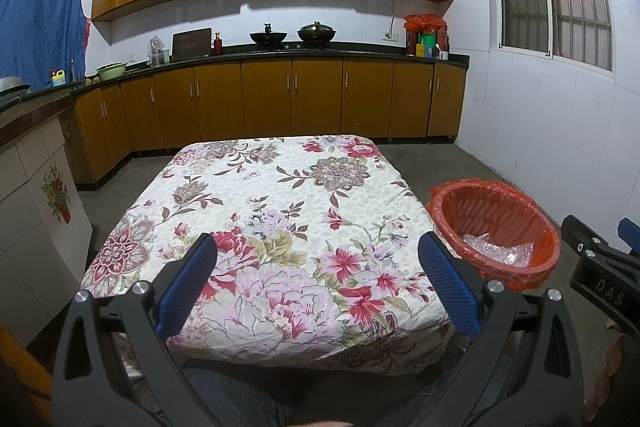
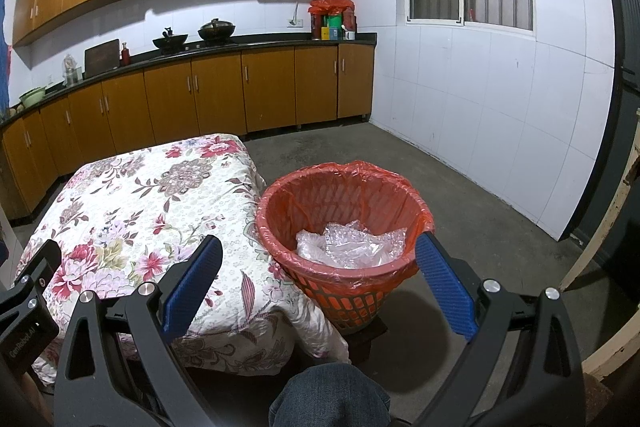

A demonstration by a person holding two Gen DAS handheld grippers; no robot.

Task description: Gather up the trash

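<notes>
Both tools hung released and empty — the left tool [image 1: 316, 279] over the worktop [image 1: 280, 195], the right tool [image 2: 318, 279] before the bin [image 2: 340, 275]. Bubble wrap [image 2: 352, 243] lay inside the bin — just beside the worktop.

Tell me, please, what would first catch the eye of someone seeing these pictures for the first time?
Most striking is the floral tablecloth over the table in the middle of the kitchen, nothing lying on it. Next is the orange-red waste basket, lined with a red bag, on the floor at the table's right corner, with crumpled clear plastic wrap inside. The left gripper and right gripper both have blue fingers spread wide, holding nothing.
</notes>
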